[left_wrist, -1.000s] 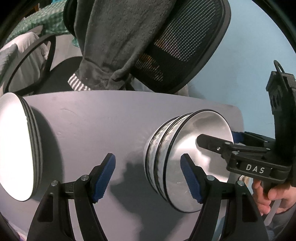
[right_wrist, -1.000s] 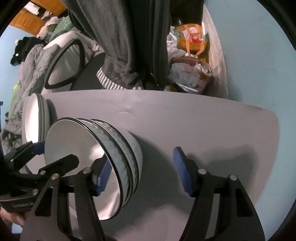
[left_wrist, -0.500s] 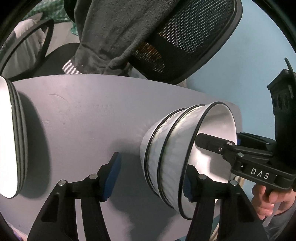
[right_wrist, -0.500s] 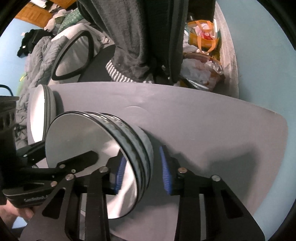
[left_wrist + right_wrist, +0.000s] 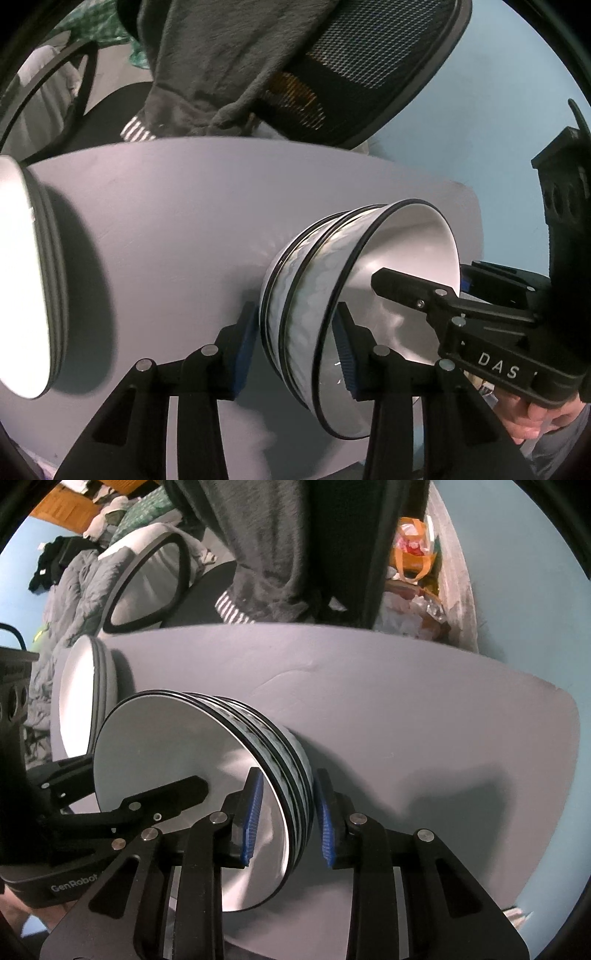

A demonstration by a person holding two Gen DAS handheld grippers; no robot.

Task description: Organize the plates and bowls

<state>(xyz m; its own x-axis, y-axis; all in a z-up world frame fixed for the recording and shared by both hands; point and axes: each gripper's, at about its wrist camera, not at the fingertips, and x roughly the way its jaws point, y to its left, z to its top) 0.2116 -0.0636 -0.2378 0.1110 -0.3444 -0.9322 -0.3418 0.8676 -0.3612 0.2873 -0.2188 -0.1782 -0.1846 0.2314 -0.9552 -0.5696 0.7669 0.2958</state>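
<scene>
Three nested white bowls with black rims [image 5: 306,295] stand on the grey table [image 5: 166,206]; they also show in the right wrist view as the bowl stack [image 5: 166,768]. My right gripper [image 5: 288,823] is shut on the stack's wall, one blue pad inside the top bowl and one outside. On the opposite side my left gripper [image 5: 295,350] straddles the rim, one pad inside. Its jaws are closing, and the outer pad is a sliver from the wall. A stack of white plates [image 5: 22,280] lies at the table's left end.
Behind the table's far edge stands a mesh office chair [image 5: 369,55] draped with a grey garment [image 5: 229,55]. Bags of clutter [image 5: 410,554] and a second chair [image 5: 147,583] lie beyond. A hand [image 5: 528,421] holds the right gripper.
Both grippers narrowed around the bowl stack's rim from opposite sides. The right one closed onto the wall first, and the left is still drawing in.
</scene>
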